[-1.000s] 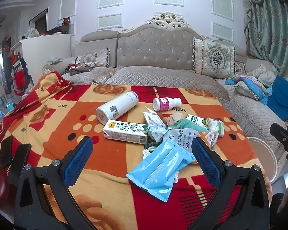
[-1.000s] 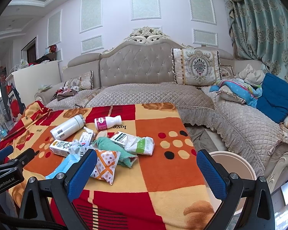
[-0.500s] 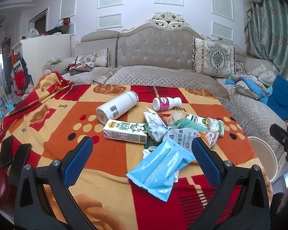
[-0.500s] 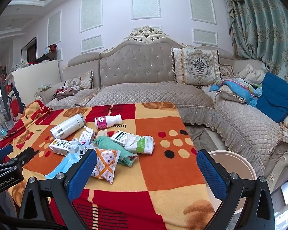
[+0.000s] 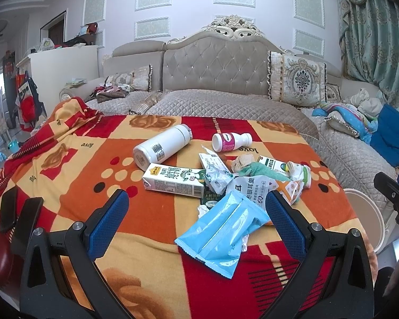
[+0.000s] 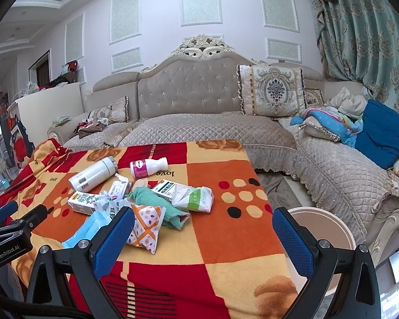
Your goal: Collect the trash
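Both tongs are wide open and hold nothing. The left tongs (image 5: 196, 212) stand at the bottom of the left wrist view, above a tabletop covered with a blanket (image 5: 74, 175) of red, orange and yellow squares. The right tongs (image 6: 203, 228) stand at the bottom of the right wrist view.

The trash lies in a loose pile in the middle of the left view. Nearest to the left tongs is a blue packet (image 5: 223, 232), lying flat between the two fingers in the picture, and I cannot tell its height under them. Just behind it is a white bag (image 5: 250, 188) with printed text. To the left of this bag lies a milk carton (image 5: 173, 180) on its side. Behind the carton, a white bottle (image 5: 161, 147) lies on its side, and to its right lies a small pink bottle (image 5: 230, 141), also on its side. A green cloth (image 5: 266, 171) is at the right of the pile, touching a green and white carton (image 5: 275, 164).

In the right view a patterned orange pouch (image 6: 146, 224) lies just beside the left finger. A round bin (image 6: 321, 228) stands on the floor in the lower right, beside the tabletop. A grey sofa (image 6: 212, 130) fills the background.
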